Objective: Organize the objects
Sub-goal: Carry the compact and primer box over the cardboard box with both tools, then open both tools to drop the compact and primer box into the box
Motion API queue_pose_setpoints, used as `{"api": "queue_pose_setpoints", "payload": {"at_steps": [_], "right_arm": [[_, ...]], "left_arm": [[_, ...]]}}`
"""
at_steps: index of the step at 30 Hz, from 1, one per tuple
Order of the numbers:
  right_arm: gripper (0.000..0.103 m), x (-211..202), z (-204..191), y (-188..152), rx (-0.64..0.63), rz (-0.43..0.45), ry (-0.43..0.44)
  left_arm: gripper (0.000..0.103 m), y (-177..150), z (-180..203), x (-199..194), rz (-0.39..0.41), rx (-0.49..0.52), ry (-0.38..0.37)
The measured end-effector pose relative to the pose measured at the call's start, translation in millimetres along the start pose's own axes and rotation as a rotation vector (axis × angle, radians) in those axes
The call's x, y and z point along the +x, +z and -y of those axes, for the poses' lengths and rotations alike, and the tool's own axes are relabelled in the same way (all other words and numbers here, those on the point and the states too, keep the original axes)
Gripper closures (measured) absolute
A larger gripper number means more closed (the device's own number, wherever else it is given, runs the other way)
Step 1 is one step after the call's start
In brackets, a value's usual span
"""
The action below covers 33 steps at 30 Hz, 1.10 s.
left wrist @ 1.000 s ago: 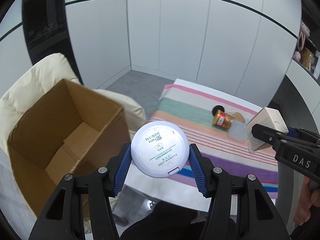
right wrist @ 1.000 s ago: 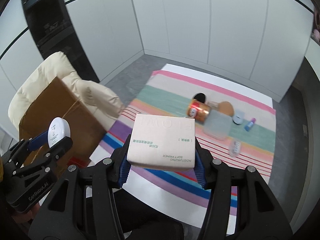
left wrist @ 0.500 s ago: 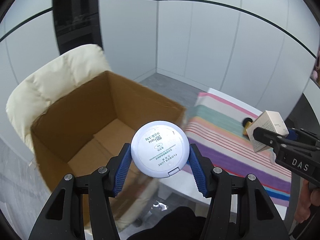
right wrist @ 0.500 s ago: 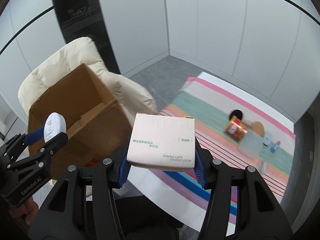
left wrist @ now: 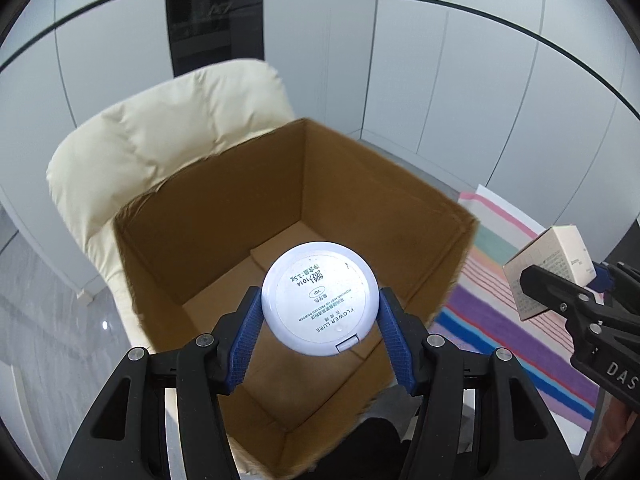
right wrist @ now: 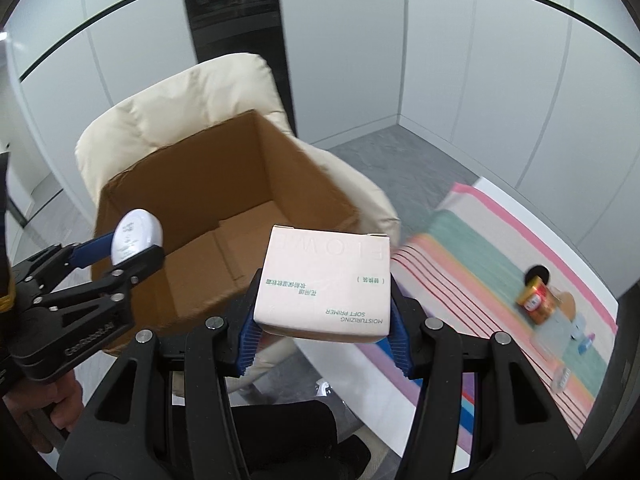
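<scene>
Both claws have swung from over the striped desk (right wrist: 500, 240) to the cardboard box (left wrist: 360, 184). Left claw (left wrist: 320, 316) clamps the round white compact (left wrist: 320, 298) above the box's opening. Right claw (right wrist: 322, 320) grips the pink carton (right wrist: 324, 280) near the box's desk-side wall. Cream chair (left wrist: 160, 132) behind.

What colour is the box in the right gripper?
Pale pink carton with green print, clearest in the right wrist view.

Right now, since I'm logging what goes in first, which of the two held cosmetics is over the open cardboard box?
The round white compact in the left tool; the pink primer box is beside the cardboard box.
</scene>
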State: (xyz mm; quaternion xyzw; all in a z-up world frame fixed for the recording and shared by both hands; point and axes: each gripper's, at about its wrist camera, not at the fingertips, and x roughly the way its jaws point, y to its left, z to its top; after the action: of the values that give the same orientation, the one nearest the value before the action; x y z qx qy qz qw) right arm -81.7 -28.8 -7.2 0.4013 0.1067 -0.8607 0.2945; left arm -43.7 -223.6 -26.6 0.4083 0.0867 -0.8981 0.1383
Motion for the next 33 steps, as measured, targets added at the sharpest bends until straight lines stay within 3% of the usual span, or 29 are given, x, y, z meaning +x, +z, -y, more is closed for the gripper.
{"api": "queue_pose_setpoints", "payload": {"at_steps": [2, 4, 6, 20, 24, 26, 28, 33], "right_arm": [[0.048, 1.6, -9.6, 2.3, -0.022, 0.006, 0.005], [0.048, 4.7, -17.9, 5.3, -0.033, 0.005, 0.020], [0.048, 7.5, -24.8, 7.7, -0.038, 0.006, 0.027], [0.047, 42.2, -95.9, 26.9, -0.116, -0.027, 0.109], [0.045, 49.4, -108.9, 28.6, -0.130, -0.033, 0.092], [0.020, 50.7, -111.7, 29.7, -0.124, -0.038, 0.097], [0.009, 47.0, -112.1, 30.5, -0.115, -0.008, 0.081], [0.003, 46.3, -108.9, 31.7, -0.109, 0.011, 0.038]], "left_arm": [[0.037, -0.6, -8.5, -0.8, -0.005, -0.014, 0.012], [0.014, -0.8, -18.0, -7.2, 0.037, -0.010, 0.046], [0.000, -3.4, -24.9, -13.7, 0.068, -0.011, 0.081], [0.000, -23.6, -118.7, -34.9, 0.077, -0.152, 0.190], [0.000, -29.6, -133.0, -40.0, 0.069, -0.186, 0.194], [0.000, -31.4, -138.8, -40.7, 0.066, -0.193, 0.208], [0.000, -31.1, -141.2, -39.6, 0.064, -0.204, 0.208], [0.000, -29.4, -138.4, -39.2, 0.072, -0.203, 0.215]]}}
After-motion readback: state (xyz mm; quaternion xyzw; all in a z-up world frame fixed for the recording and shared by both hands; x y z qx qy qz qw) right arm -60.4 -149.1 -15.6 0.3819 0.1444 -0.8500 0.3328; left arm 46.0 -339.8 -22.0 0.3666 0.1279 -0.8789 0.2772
